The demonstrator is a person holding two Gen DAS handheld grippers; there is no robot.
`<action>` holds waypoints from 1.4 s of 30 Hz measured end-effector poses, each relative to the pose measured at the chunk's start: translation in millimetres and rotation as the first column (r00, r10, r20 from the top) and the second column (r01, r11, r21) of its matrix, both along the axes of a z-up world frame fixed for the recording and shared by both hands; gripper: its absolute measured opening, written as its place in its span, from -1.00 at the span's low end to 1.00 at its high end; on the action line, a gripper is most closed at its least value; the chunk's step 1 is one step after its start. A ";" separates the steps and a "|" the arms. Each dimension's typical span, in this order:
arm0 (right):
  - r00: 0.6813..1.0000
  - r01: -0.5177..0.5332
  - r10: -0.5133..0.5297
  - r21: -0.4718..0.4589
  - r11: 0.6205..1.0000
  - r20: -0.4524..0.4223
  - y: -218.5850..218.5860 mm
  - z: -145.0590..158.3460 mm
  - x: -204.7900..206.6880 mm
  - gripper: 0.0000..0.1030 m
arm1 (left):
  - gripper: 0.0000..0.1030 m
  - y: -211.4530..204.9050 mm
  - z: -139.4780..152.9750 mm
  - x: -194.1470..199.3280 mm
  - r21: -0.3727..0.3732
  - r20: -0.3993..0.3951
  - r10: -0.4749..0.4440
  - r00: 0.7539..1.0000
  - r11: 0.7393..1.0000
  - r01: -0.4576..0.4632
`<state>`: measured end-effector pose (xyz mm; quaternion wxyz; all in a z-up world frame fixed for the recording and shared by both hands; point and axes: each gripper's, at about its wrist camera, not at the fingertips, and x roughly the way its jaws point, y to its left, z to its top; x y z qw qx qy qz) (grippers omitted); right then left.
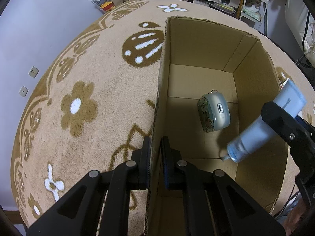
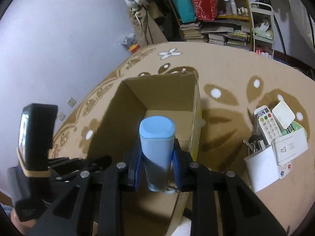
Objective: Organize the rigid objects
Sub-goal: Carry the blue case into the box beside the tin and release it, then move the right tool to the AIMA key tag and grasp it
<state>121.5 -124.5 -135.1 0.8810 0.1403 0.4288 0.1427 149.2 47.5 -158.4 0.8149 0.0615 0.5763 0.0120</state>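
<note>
Two grippers work at one cardboard box (image 1: 200,45) standing on a flower-patterned rug (image 1: 82,106). The left gripper (image 1: 155,147) has its fingers clenched on the box's left wall. The right gripper (image 2: 156,157) grasps a pale blue tube (image 2: 156,137), held tilted over the box's open top with its cap end pointing down into the box. On the box floor lies a small grey-green case (image 1: 214,112). To the right of the box, on the rug, a white holder (image 2: 263,167) carries a remote control (image 2: 268,123) and other small items.
</note>
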 end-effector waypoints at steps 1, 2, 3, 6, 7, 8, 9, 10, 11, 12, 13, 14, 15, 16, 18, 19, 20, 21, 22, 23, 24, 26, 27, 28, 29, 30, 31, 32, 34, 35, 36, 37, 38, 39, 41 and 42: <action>1.000 -0.002 0.002 0.000 1.000 0.008 -1.5 -0.1 -1.4 -0.37 | -0.81 0.3 0.1 0.0 -0.001 -0.001 0.000 1.000 1.000 0.000; 1.000 0.005 -0.005 0.006 1.000 0.024 -4.1 3.0 -2.6 -0.36 | -0.81 0.7 0.2 0.0 -0.003 -0.001 0.001 1.000 1.000 -0.001; 1.000 0.009 -0.009 0.010 1.000 0.029 -5.5 4.5 -2.4 -0.35 | -0.81 0.8 0.5 0.1 -0.003 -0.001 0.001 1.000 1.000 -0.001; 0.998 0.005 -0.006 0.010 1.000 0.068 -8.2 13.5 -3.0 -0.35 | -0.81 1.1 0.4 0.1 -0.002 -0.001 0.003 1.000 1.000 -0.003; 0.997 0.013 -0.012 -0.005 1.000 0.082 -9.0 17.3 -4.4 -0.29 | -0.81 1.2 0.6 0.2 -0.003 -0.001 0.003 1.000 1.000 -0.003; 0.996 0.015 -0.014 -0.011 1.000 0.084 -9.2 19.0 -4.3 -0.23 | -0.81 1.1 0.5 0.4 -0.006 -0.001 0.001 1.000 1.000 -0.001; 0.997 0.020 -0.019 -0.018 1.000 0.077 -9.7 20.3 -3.9 -0.06 | -0.81 1.0 0.8 0.1 -0.006 0.000 0.002 1.000 1.000 -0.002; 0.998 0.022 -0.020 -0.023 1.000 0.056 -10.0 21.1 -3.2 0.05 | -0.81 0.7 1.2 0.0 0.006 0.004 0.001 1.000 1.000 -0.001; 0.999 0.017 -0.016 -0.019 1.000 0.044 -10.3 22.4 -2.8 0.09 | -0.81 0.6 1.2 0.0 0.003 0.003 0.000 1.000 1.000 0.000; 0.999 0.011 -0.010 -0.010 1.000 0.040 -11.5 24.8 -3.4 0.18 | -0.81 1.0 1.9 0.0 0.001 0.006 0.002 1.000 1.000 -0.002; 0.999 0.012 -0.011 -0.010 1.000 0.041 -13.1 26.6 -4.0 0.35 | -0.82 1.1 2.8 -0.2 -0.001 0.009 0.000 1.000 1.000 0.000; 0.999 0.017 -0.017 -0.020 1.000 0.044 -14.8 30.1 -4.8 0.44 | -0.83 0.8 4.1 -0.6 -0.002 0.011 -0.005 1.000 1.000 0.005; 0.999 0.019 -0.017 -0.031 0.999 0.046 -15.1 31.7 -4.9 0.62 | -0.83 0.3 5.5 -1.3 -0.001 0.014 -0.007 1.000 1.000 0.007; 0.999 0.008 -0.005 -0.046 0.999 0.049 -16.1 34.3 -5.9 0.77 | -0.83 0.4 6.3 -1.4 -0.002 0.015 -0.007 1.000 1.000 0.007; 0.999 -0.024 0.027 -0.072 0.997 0.047 -21.0 40.4 -8.5 0.88 | -0.83 1.0 6.4 -0.9 -0.009 0.015 -0.002 1.000 1.000 0.002; 0.999 -0.019 0.023 -0.085 0.996 0.044 -24.8 42.5 -9.4 0.91 | -0.83 1.1 6.4 -0.8 -0.010 0.015 -0.002 1.000 1.000 0.002; 0.999 -0.007 0.012 -0.094 0.996 0.044 -29.2 43.6 -11.5 0.92 | -0.83 1.3 6.5 -0.6 -0.013 0.015 -0.001 1.000 1.000 0.001; 0.999 0.010 -0.006 -0.103 0.995 0.042 -35.3 45.0 -13.1 0.94 | -0.83 2.0 6.6 -0.3 -0.016 0.016 0.001 1.000 1.000 0.000; 0.999 0.025 -0.021 -0.108 0.994 0.038 -42.1 45.6 -14.3 0.95 | -0.83 2.4 6.6 0.2 -0.020 0.016 0.002 1.000 1.000 -0.002; 0.999 0.030 -0.027 -0.109 0.994 0.032 -48.1 45.3 -15.7 0.95 | -0.83 2.9 6.6 0.3 -0.022 0.016 0.004 1.000 1.000 -0.004; 0.999 0.035 -0.032 -0.112 0.993 0.025 -51.1 44.6 -16.3 0.96 | -0.83 3.2 6.6 0.3 -0.025 0.016 0.005 1.000 1.000 -0.005; 0.999 0.050 -0.050 -0.137 0.989 0.002 -59.0 40.3 -17.6 0.96 | -0.83 3.5 6.6 0.3 -0.024 0.016 0.004 1.000 1.000 -0.004; 0.998 0.054 -0.056 -0.152 0.987 -0.009 -60.9 37.9 -17.3 0.96 | -0.83 3.5 6.6 0.3 -0.022 0.017 0.003 1.000 1.000 -0.003; 0.998 0.055 -0.060 -0.167 0.984 -0.021 -62.7 35.4 -17.6 0.97 | -0.83 3.3 6.4 0.3 -0.020 0.017 0.001 1.000 1.000 -0.001; 0.997 0.057 -0.065 -0.186 0.981 -0.038 -64.6 31.5 -18.1 0.97 | -0.83 3.1 6.4 0.0 -0.018 0.018 0.001 1.000 1.000 0.000; 0.996 0.061 -0.071 -0.195 0.979 -0.048 -66.1 29.0 -18.1 0.98 | -0.83 3.3 6.3 -0.1 -0.019 0.018 0.001 1.000 1.000 -0.001; 0.995 0.064 -0.079 -0.205 0.977 -0.063 -67.8 25.1 -18.2 0.98 | -0.83 3.3 6.2 -0.1 -0.020 0.018 0.001 1.000 1.000 -0.001; 0.993 0.067 -0.086 -0.213 0.975 -0.078 -69.3 21.6 -18.3 0.99 | -0.83 3.2 6.1 -0.3 -0.023 0.017 0.003 1.000 1.000 -0.002; 0.989 0.071 -0.099 -0.237 0.969 -0.109 -71.6 14.4 -18.9 0.99 | -0.83 3.8 6.2 0.2 -0.031 0.017 0.006 1.000 1.000 -0.006; 0.987 0.069 -0.102 -0.254 0.965 -0.122 -72.7 11.2 -19.2 0.99 | -0.83 4.0 6.3 -0.3 -0.033 0.018 0.006 1.000 0.999 -0.005; 0.985 0.065 -0.105 -0.273 0.960 -0.134 -73.9 8.4 -19.8 0.99 | -0.84 4.2 6.6 -0.3 -0.035 0.022 0.003 1.000 0.999 -0.003; 0.984 0.060 -0.106 -0.293 0.954 -0.143 -75.0 5.6 -20.7 0.99 | -0.84 4.0 7.0 -0.3 -0.037 0.024 0.001 1.000 0.999 0.000; 0.982 0.055 -0.108 -0.311 0.949 -0.155 -76.4 2.4 -21.6 0.99 | -0.84 4.5 7.1 -0.4 -0.042 0.026 0.003 1.000 0.999 -0.002; 0.980 0.054 -0.112 -0.319 0.946 -0.164 -77.8 0.1 -22.4 0.99 | -0.84 4.8 7.3 -0.5 -0.043 0.028 0.005 1.000 0.999 -0.004; 0.972 0.066 -0.137 -0.334 0.940 -0.193 -82.0 -6.4 -24.3 0.99 | -0.84 3.6 7.0 -0.9 -0.035 0.031 0.001 1.000 0.999 0.000; 0.968 0.075 -0.149 -0.330 0.941 -0.205 -85.1 -9.8 -25.9 0.99 | -0.84 3.6 6.9 -1.1 -0.033 0.033 0.001 0.999 0.999 0.001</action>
